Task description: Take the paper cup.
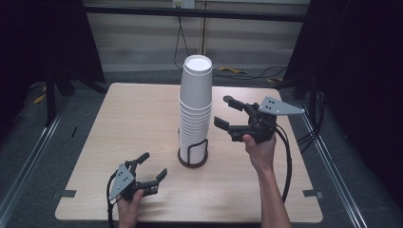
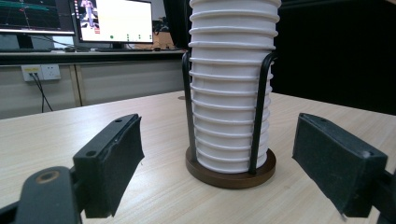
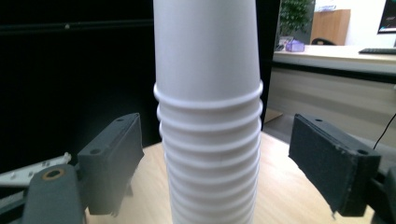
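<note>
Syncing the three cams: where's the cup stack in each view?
High view: cup stack at table centre, upside down.
Left gripper view: its lower part centre, beyond the open left tongs.
Right gripper view: its upper part centre, between the right tongs.
Shared landmark: wire holder.

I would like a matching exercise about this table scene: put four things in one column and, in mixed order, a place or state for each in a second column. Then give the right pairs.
Column 1
1. stack of paper cups
2. cup holder
3. left gripper
4. right gripper

Column 2
A. low over the near left part of the table, jaws open, nothing between them
B. raised beside the upper cups, jaws open
C. white, upside down, standing upright in the middle of the table
D. dark round base with black wire bars around the lowest cups

Pairs: 1-C, 2-D, 3-A, 4-B
</note>
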The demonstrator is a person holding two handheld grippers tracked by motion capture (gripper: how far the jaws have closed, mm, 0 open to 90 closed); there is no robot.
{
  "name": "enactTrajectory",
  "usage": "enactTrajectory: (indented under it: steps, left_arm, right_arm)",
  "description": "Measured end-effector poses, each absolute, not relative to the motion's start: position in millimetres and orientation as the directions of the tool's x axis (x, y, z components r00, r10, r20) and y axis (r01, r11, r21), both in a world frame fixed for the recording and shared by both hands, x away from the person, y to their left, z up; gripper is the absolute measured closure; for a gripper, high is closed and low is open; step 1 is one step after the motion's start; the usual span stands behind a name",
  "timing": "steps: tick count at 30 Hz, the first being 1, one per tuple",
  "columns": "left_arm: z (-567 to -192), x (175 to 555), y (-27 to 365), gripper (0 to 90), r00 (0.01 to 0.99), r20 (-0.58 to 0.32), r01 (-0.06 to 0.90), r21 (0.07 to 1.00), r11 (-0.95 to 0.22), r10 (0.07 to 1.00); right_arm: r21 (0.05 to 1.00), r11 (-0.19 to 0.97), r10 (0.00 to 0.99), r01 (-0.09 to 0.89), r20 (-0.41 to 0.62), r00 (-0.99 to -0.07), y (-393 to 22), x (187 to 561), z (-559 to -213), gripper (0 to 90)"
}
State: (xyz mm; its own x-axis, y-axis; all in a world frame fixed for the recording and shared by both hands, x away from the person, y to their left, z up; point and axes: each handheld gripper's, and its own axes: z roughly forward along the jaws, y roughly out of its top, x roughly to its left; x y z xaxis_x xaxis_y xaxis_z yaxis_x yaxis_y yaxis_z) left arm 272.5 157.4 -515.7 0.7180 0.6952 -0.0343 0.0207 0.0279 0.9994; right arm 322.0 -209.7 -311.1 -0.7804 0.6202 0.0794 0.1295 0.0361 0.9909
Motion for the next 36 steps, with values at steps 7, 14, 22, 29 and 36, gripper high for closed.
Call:
enactTrajectory:
  steps: [7, 14, 22, 29, 36]
  left_arm:
    - [-515.5, 273.0, 158.0, 15.7, 0.721, -0.029, 0.021, 1.0, 0.02, 0.692]
    - [-515.5, 273.1, 158.0, 15.7, 0.722, -0.029, 0.021, 1.0, 0.02, 0.691]
    - [-515.5, 273.0, 157.9, 15.7, 0.723, -0.03, 0.021, 1.0, 0.021, 0.69]
    - [-515.6, 272.7, 157.7, 15.7, 0.722, -0.035, 0.023, 0.999, 0.027, 0.691]
    - [-515.7, 272.6, 157.5, 15.7, 0.723, -0.036, 0.023, 0.999, 0.028, 0.69]
  right_arm:
    - [0.991, 0.049, 0.598, 0.127, 0.072, -0.798, -202.4, 330.6, -287.9, 13.7]
    - [0.992, 0.045, 0.583, 0.116, 0.068, -0.809, -197.3, 340.6, -272.2, 15.2]
    - [0.994, 0.046, 0.579, 0.095, 0.051, -0.814, -187.1, 356.0, -248.1, 13.6]
    - [0.993, 0.074, 0.566, 0.095, 0.037, -0.823, -173.6, 362.8, -239.3, 13.5]
    - [0.99, 0.084, 0.558, 0.112, 0.047, -0.829, -163.9, 375.7, -234.6, 13.5]
